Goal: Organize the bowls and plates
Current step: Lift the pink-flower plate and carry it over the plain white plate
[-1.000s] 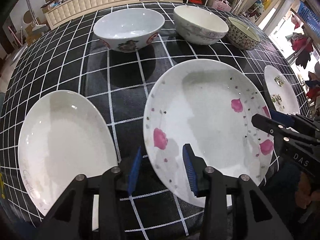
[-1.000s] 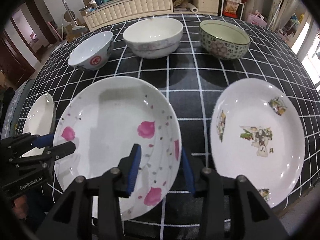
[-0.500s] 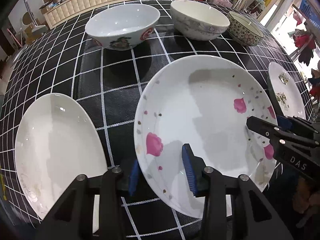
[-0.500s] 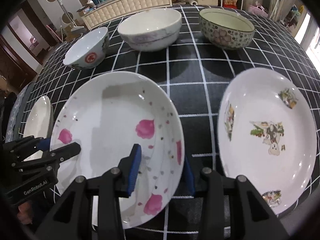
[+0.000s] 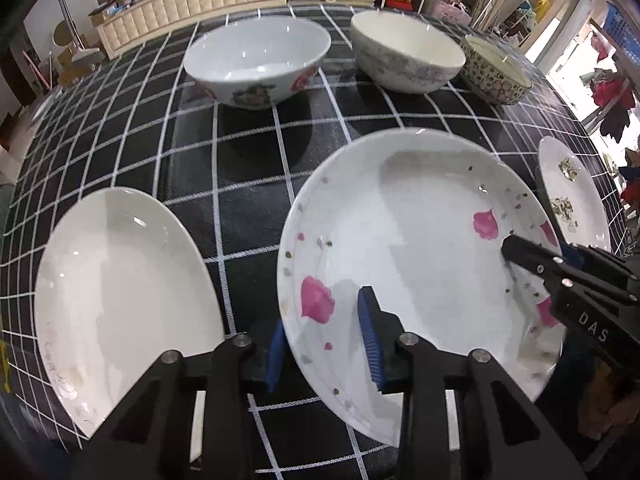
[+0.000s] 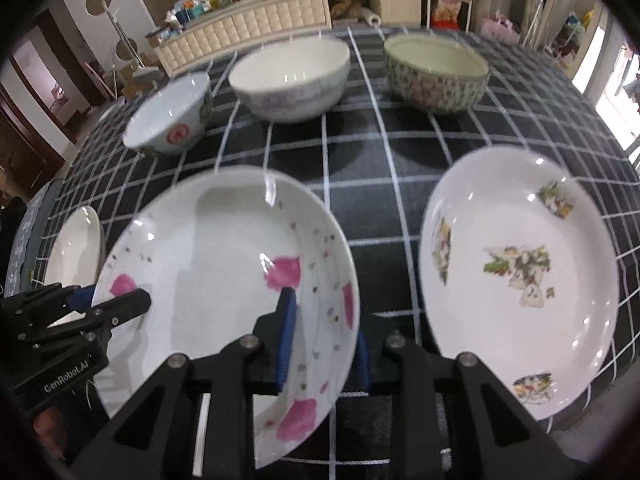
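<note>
**Left wrist and right wrist views: pink-petal plate straddled at both rims**

Left wrist view. The left gripper is seen from behind, its blue-padded fingers set astride the near left rim of the pink-petal plate: one pad lies over the plate's inner face, the other outside and partly hidden by the rim. The jaws are narrowed around the rim; whether the pads press on the china cannot be told. The plate sits at the middle of the black checked cloth. A plain white plate lies just beside it on the left, and a decal plate is cut off at the right edge. Three bowls stand in a row behind: a white bowl, a cream bowl and a patterned bowl. The right gripper enters from the right and reaches over the plate's far rim.

Right wrist view. The right gripper straddles the plate's right rim in the same manner, one pad inside and one outside; firm contact cannot be confirmed. The decal plate lies near on the right, apart from it. The left gripper is seen at the opposite rim, with the white plate behind it. The bowls are lined up at the back of the cloth.
</note>
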The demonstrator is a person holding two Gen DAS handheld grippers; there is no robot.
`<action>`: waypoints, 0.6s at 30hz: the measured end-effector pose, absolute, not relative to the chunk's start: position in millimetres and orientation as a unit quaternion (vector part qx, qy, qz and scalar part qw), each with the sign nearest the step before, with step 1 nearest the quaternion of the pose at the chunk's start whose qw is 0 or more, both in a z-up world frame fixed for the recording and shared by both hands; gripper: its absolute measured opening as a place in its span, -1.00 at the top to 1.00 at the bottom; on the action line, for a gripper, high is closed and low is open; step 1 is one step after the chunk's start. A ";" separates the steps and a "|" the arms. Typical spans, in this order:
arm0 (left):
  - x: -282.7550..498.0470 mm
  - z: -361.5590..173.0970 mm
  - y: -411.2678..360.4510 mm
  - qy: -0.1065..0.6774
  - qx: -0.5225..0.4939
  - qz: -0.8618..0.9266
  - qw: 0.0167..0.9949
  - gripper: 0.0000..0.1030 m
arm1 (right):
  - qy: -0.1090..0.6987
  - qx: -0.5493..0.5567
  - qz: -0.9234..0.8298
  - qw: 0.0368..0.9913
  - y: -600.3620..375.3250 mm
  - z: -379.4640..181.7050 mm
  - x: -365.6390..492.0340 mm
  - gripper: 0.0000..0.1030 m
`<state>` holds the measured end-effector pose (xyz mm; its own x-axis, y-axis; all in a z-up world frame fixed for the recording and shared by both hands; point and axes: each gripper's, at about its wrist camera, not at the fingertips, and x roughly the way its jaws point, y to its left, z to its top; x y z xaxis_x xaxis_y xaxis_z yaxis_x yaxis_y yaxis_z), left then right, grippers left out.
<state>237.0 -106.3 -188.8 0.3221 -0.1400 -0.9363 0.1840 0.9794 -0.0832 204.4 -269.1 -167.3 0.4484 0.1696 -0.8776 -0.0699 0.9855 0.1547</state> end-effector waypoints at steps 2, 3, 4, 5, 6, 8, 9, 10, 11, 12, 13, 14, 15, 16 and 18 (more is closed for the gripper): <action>234.7 -183.0 -103.0 0.569 0.016 -0.101 0.816 0.39 | 0.510 0.050 0.071 0.856 -268.2 -158.2 202.3 0.40; 233.4 -179.2 -101.2 0.566 0.013 -0.101 0.818 0.39 | 0.505 0.050 0.071 0.858 -267.9 -154.6 200.7 0.40; 232.8 -176.7 -99.6 0.565 0.011 -0.101 0.819 0.39 | 0.501 0.048 0.071 0.861 -266.8 -151.9 198.7 0.40; 231.3 -173.8 -97.9 0.562 0.010 -0.100 0.821 0.39 | 0.496 0.045 0.072 0.864 -265.4 -148.2 195.7 0.41; 229.5 -170.6 -96.1 0.558 0.009 -0.099 0.824 0.39 | 0.494 0.046 0.072 0.865 -264.1 -146.6 195.4 0.42; 226.4 -166.2 -93.4 0.554 0.008 -0.096 0.827 0.39 | 0.490 0.051 0.075 0.867 -261.3 -141.3 193.1 0.43; 224.6 -163.6 -91.5 0.552 0.007 -0.096 0.828 0.39 | 0.488 0.051 0.076 0.868 -259.8 -138.8 191.4 0.43; 222.9 -160.9 -89.6 0.550 0.005 -0.096 0.830 0.39 | 0.485 0.048 0.077 0.870 -257.1 -135.3 189.3 0.43; 220.6 -157.4 -87.0 0.547 0.004 -0.096 0.831 0.39 | 0.483 0.047 0.077 0.871 -254.6 -132.9 188.8 0.43; 219.9 -155.1 -85.3 0.545 0.003 -0.096 0.833 0.39 | 0.481 0.046 0.079 0.872 -251.6 -129.7 187.7 0.43; 217.9 -151.6 -82.4 0.543 0.002 -0.095 0.835 0.39 | 0.478 0.045 0.082 0.873 -248.3 -126.7 187.0 0.43; 216.0 -149.2 -79.2 0.541 0.000 -0.093 0.836 0.39 | 0.477 0.045 0.084 0.874 -245.1 -124.1 186.6 0.43; 213.3 -146.4 -74.4 0.540 -0.004 -0.090 0.837 0.39 | 0.475 0.043 0.088 0.875 -240.8 -121.7 184.8 0.43; 210.9 -144.7 -70.5 0.539 -0.006 -0.088 0.838 0.39 | 0.474 0.042 0.090 0.875 -237.6 -120.9 183.5 0.43; 206.7 -143.3 -62.2 0.539 -0.011 -0.082 0.838 0.39 | 0.471 0.041 0.098 0.876 -229.6 -118.1 182.5 0.43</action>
